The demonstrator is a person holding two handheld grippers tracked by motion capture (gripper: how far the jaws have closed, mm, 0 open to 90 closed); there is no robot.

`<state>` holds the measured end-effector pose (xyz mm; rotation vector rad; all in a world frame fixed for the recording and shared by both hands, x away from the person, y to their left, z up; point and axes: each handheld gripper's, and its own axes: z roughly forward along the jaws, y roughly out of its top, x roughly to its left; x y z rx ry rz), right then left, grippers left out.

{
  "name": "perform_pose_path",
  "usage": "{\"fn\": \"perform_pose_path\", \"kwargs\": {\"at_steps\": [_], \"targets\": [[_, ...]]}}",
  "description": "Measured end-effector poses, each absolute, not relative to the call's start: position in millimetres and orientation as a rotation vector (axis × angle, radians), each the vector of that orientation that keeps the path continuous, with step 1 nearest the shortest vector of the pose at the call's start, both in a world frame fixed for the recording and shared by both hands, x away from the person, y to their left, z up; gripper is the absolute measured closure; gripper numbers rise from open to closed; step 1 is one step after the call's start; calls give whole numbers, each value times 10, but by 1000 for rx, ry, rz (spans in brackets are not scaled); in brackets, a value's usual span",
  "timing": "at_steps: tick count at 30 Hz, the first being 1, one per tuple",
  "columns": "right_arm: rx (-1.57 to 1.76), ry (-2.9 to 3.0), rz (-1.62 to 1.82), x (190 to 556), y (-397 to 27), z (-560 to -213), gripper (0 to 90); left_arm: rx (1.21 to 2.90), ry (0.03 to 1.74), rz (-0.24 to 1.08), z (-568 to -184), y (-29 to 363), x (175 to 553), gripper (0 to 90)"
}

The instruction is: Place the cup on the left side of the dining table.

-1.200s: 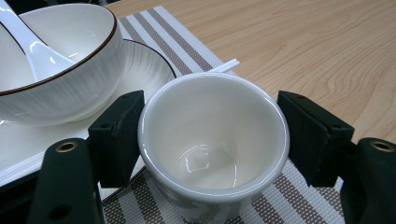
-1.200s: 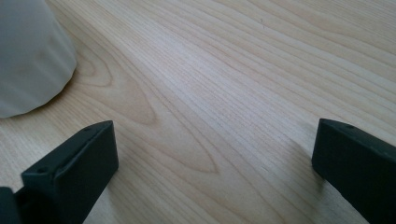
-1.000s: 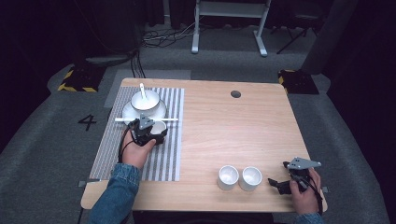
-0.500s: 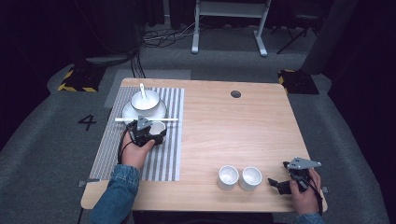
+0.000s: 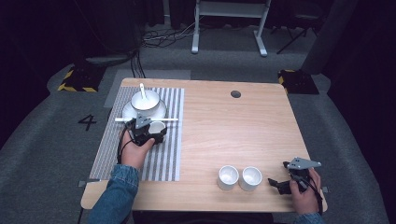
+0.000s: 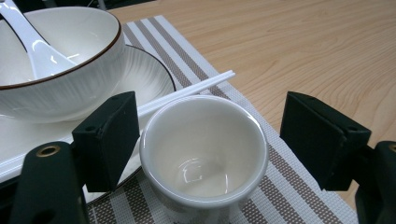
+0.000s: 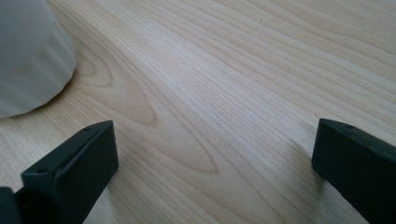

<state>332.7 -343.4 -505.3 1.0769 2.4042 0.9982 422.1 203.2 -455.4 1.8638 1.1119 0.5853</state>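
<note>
- The wooden table [image 5: 243, 135] carries everything; a striped placemat [image 5: 163, 158] lies along its 9 o'clock side.
- On the mat's far end, toward 12 o'clock, a white plate [image 5: 161, 111] holds a brown-rimmed bowl [image 5: 148, 100] with a white soup spoon [image 5: 142, 89] resting in it. A pair of white chopsticks [image 5: 170, 119] lies crosswise at the plate's 6 o'clock edge.
- Your left gripper [image 5: 149, 134] sits just at 6 o'clock of the chopsticks, its jaws straddling a small white teacup [image 6: 204, 151] that stands upright on the mat, just beside the plate.
- In the left gripper view the jaws are spread: the left pad lies close against the cup wall, possibly touching, while the right one stands clear of it. Nothing is clamped.
- Two more teacups [image 5: 239, 177] stand side by side near the table's 6 o'clock edge, on bare wood.
- Your right gripper [image 5: 285, 184] rests at 3 o'clock of that pair, jaws wide apart and empty, with the nearer cup [image 7: 32, 56] off to one side of them.
- My read: you are at the placing or grasping point for the cup on the mat. If setting it down, back the left gripper straight toward 6 o'clock without clipping the rim; then the right gripper would need to swing toward 9 o'clock to bracket the nearest cup.
</note>
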Motion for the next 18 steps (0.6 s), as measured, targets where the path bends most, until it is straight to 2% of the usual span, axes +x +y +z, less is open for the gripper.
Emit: {"fn": "perform_pose_path", "kwargs": {"at_steps": [18], "targets": [[1067, 2410, 999, 3324, -3432, -5053, 4, 1885, 1092, 598, -4309, 2085, 3750, 199]]}}
